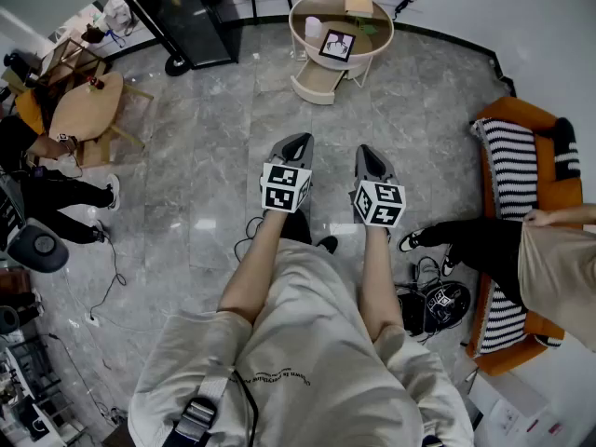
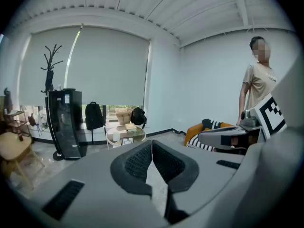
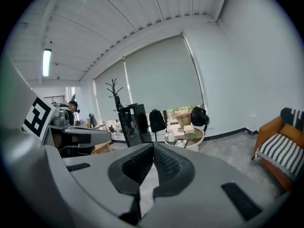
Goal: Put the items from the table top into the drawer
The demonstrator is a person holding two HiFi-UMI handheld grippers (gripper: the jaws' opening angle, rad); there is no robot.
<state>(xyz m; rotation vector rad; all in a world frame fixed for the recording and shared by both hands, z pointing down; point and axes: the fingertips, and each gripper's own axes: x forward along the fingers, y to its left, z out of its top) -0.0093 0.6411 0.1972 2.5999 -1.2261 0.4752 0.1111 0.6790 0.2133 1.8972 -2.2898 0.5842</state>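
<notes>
Grey marble floor (image 1: 205, 138) stretched ahead of us, with the round table (image 1: 294, 32) well away at its far side. We held the left gripper (image 1: 298, 142) and right gripper (image 1: 370, 155) side by side, each with jaws pressed together on nothing. Only the head view showed the drawer (image 1: 315, 86) standing open under the table top, where the items (image 1: 358, 3) lay. Only the gripper views showed the window blinds (image 2: 95, 65) and coat stand (image 2: 50, 65).

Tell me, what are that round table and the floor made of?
The round table has a smooth, cream, matte rim, probably painted wood or metal; I can't tell which. The floor is glossy grey veined tile, likely polished stone or marble-look ceramic: it mirrors the lights and shows joint lines.
</notes>
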